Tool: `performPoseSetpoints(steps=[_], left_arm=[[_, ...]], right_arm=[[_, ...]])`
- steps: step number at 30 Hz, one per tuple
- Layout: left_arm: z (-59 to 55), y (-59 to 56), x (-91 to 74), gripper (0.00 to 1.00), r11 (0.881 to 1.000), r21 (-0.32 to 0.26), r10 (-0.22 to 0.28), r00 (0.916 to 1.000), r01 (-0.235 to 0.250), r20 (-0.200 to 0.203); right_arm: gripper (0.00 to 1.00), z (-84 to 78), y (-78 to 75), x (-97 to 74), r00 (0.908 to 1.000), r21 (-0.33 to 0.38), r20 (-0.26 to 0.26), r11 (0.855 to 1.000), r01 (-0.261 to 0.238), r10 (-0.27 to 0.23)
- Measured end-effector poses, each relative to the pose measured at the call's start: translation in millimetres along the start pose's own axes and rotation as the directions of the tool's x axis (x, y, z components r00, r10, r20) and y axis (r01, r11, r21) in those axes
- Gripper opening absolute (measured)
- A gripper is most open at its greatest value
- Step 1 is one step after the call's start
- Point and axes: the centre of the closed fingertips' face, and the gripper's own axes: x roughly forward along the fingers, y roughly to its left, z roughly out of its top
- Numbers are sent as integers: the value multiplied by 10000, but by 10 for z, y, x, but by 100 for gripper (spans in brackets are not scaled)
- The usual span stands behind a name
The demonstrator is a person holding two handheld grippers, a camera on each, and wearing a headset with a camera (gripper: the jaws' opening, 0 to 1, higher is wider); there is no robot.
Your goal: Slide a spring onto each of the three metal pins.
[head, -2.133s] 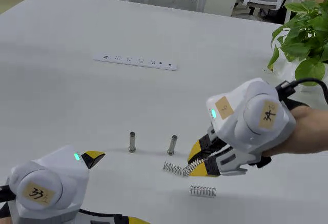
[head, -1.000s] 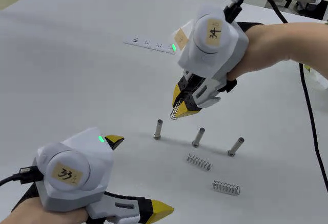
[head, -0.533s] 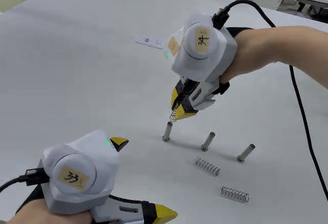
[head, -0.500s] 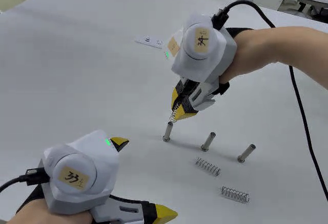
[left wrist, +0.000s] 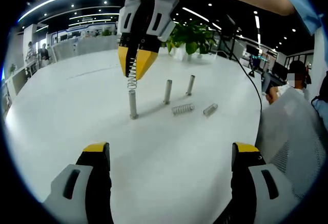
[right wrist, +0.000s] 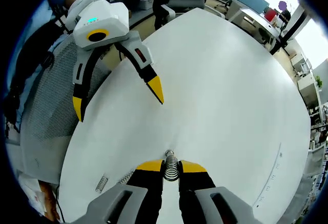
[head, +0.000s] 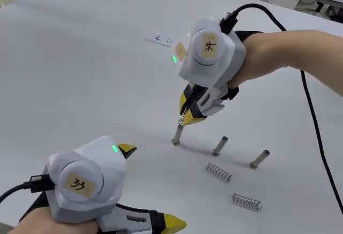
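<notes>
Your right gripper (right wrist: 170,168) has its fingers (right wrist: 149,166) pinched almost closed on a spring (left wrist: 132,77). The spring's free end hangs right at the top of the first pin (left wrist: 132,103). Your left gripper (left wrist: 170,149) hovers low over the counter (head: 80,73), spread wide and holding nothing.

As I judge it, no pin is sleeved yet. The second pin (head: 219,145) and third pin (head: 259,159) stand bare, with a loose spring (head: 218,172) and another loose spring (head: 247,202) lying near them, so all three slides are left to do.

Whether the coil has begun over the pin's tip is too fine to tell. In the right gripper view the coil hides the pin beneath it.
</notes>
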Motion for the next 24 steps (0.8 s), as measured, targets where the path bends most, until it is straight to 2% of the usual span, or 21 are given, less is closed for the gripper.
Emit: performPoseSetpoints(steps=[5,16,24], left_arm=[[-26,10,-6,97,10000,-65,17,10000,-17,-28],[-48,1,-1,97,9999,-152,11,10000,-12,-33],[-69,-1,-2,96,9998,-219,4,10000,-5,-75]], right_arm=[[8,-45,11,32,9998,-100,-187,9999,-11,9],[8,-29,17,53,9999,-76,-135,10000,-38,37],[8,-35,35,77,9996,-130,-284,9999,-63,60]])
